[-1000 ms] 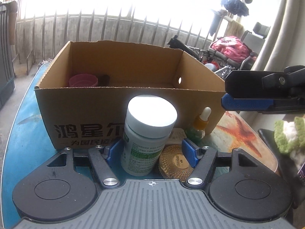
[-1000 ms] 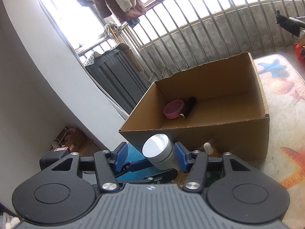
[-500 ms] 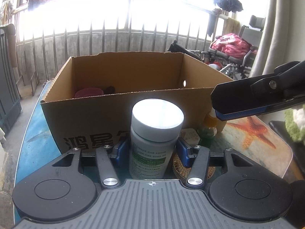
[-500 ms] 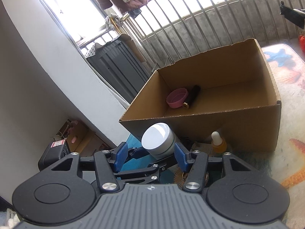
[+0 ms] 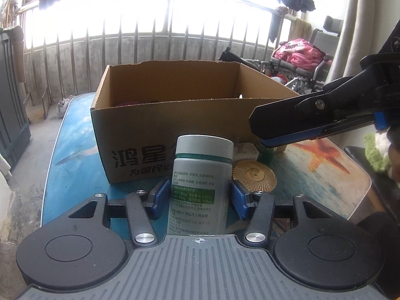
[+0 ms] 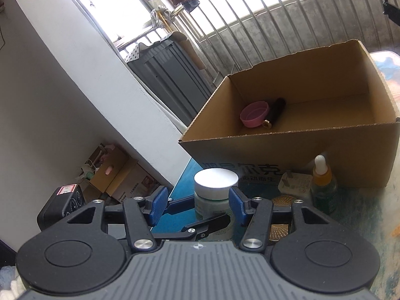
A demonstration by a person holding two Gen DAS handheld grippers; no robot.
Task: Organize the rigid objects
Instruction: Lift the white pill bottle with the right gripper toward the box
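Blue pads of the left tool (image 5: 199, 196) pinch a white pill bottle (image 5: 201, 182) upright before the cardboard box (image 5: 160, 135). Right tool (image 6: 197, 203) hovers spread above, holding nothing, with open counter (image 5: 72, 150) to the left.

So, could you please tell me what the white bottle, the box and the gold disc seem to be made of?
Bottle: likely plastic, semi-gloss white with a printed label and a smooth cap. Box: corrugated cardboard, matte brown, with torn top edges and printed characters. Disc: shiny gold with fine radial ridges; metal or metallised plastic, hard to tell.
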